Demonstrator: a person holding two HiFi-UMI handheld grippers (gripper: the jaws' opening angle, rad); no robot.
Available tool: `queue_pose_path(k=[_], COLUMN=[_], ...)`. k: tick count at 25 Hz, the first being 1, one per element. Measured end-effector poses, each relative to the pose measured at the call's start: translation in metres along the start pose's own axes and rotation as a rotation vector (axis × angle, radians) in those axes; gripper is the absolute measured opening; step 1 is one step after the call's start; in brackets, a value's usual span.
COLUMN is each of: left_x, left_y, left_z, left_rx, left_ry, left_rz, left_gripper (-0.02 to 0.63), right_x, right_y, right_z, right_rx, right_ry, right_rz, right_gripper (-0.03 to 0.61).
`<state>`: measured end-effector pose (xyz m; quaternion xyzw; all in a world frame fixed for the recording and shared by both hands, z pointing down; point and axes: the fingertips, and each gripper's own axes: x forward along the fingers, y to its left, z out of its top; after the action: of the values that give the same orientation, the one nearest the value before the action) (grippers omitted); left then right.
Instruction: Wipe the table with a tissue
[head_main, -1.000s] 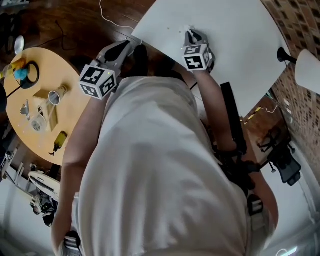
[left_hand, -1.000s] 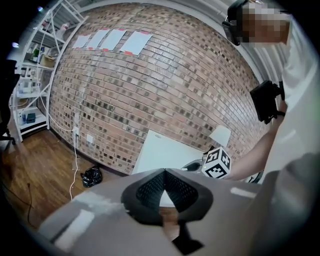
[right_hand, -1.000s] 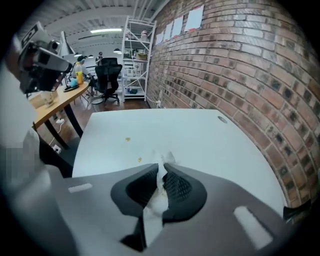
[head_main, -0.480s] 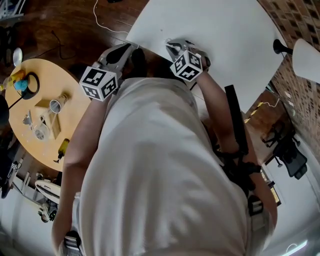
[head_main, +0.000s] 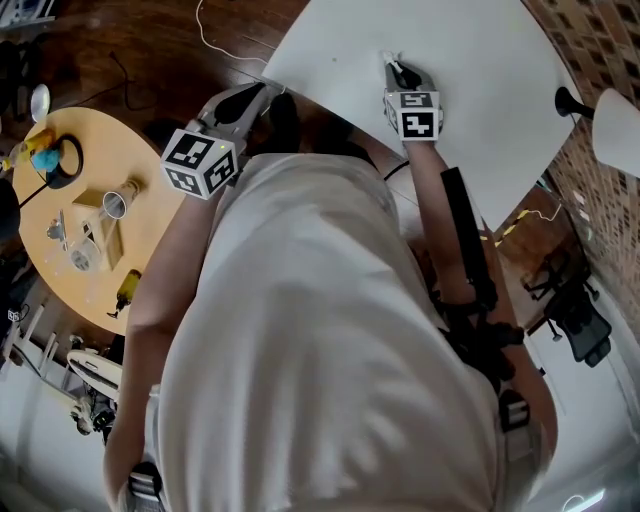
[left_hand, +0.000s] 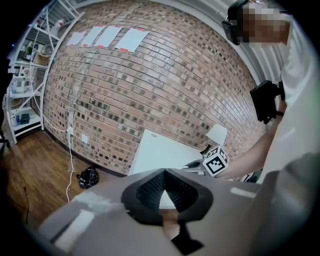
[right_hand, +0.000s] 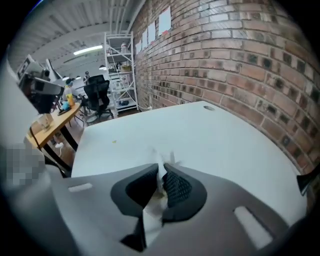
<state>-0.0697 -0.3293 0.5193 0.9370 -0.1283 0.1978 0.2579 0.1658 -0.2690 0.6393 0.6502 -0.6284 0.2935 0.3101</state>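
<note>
The white table (head_main: 470, 70) fills the top of the head view and lies ahead in the right gripper view (right_hand: 200, 135). My right gripper (head_main: 392, 66) points down at it near its front edge. There its jaws (right_hand: 162, 167) are shut on a crumpled white tissue (right_hand: 152, 215), whose tip pokes out onto the tabletop. A small yellowish speck (right_hand: 114, 141) lies on the table to the left. My left gripper (head_main: 262, 92) hangs off the table's left edge. Its jaws (left_hand: 164, 171) are shut with nothing between them.
A round wooden table (head_main: 60, 230) with a cup, bottle and small items stands at the left. A white lamp (head_main: 612, 130) on a black base sits at the table's right end by the brick wall. A black chair (right_hand: 97, 97) and metal shelves (right_hand: 120, 70) stand beyond.
My right gripper swung left toward the table's near edge, then back right and farther onto the table, tissue still in its jaws. The left gripper has stayed put.
</note>
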Motion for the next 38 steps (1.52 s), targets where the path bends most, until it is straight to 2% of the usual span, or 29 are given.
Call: queue_pose_path(k=[3, 6, 11, 15, 20, 22, 26, 32, 34, 38], left_x=[-0.006, -0.010, -0.017, -0.023, -0.020, -0.015, -0.006, 0.023, 0.031, 0.049], left_y=[0.005, 0.008, 0.019, 0.030, 0.036, 0.035, 0.030, 0.006, -0.002, -0.019], left_z=[-0.005, -0.005, 0.000, 0.003, 0.005, 0.007, 0.012, 0.011, 0.008, 0.002], left_rx=[0.001, 0.002, 0.001, -0.001, 0.005, 0.016, 0.051, 0.088, 0.101, 0.145], left_ry=[0.014, 0.014, 0.005, -0.004, -0.003, -0.001, 0.015, 0.056, 0.075, 0.114], left_rz=[0.009, 0.013, 0.028, 0.025, -0.019, -0.051, -0.125, -0.228, -0.259, -0.336], left_gripper=[0.005, 0.005, 0.005, 0.005, 0.005, 0.005, 0.005, 0.005, 0.005, 0.005], right_x=[0.004, 0.014, 0.036, 0.035, 0.016, 0.008, -0.009, -0.046, -0.060, -0.095], right_y=[0.012, 0.035, 0.102, 0.133, 0.164, 0.164, 0.154, 0.130, 0.113, 0.065], right_z=[0.008, 0.020, 0.054, 0.055, 0.033, 0.022, -0.006, -0.050, -0.056, -0.054], right_rx=[-0.033, -0.124, -0.377, -0.415, -0.460, -0.438, -0.363, -0.113, -0.009, 0.240], right_ry=[0.004, -0.005, -0.046, -0.062, -0.071, -0.062, -0.028, 0.018, -0.011, -0.148], right_rz=[-0.054, -0.027, 0.099, 0.168, 0.344, 0.365, 0.330, 0.352, 0.301, 0.121], right_gripper=[0.031, 0.031, 0.031, 0.031, 0.032, 0.032, 0.032, 0.032, 0.032, 0.032])
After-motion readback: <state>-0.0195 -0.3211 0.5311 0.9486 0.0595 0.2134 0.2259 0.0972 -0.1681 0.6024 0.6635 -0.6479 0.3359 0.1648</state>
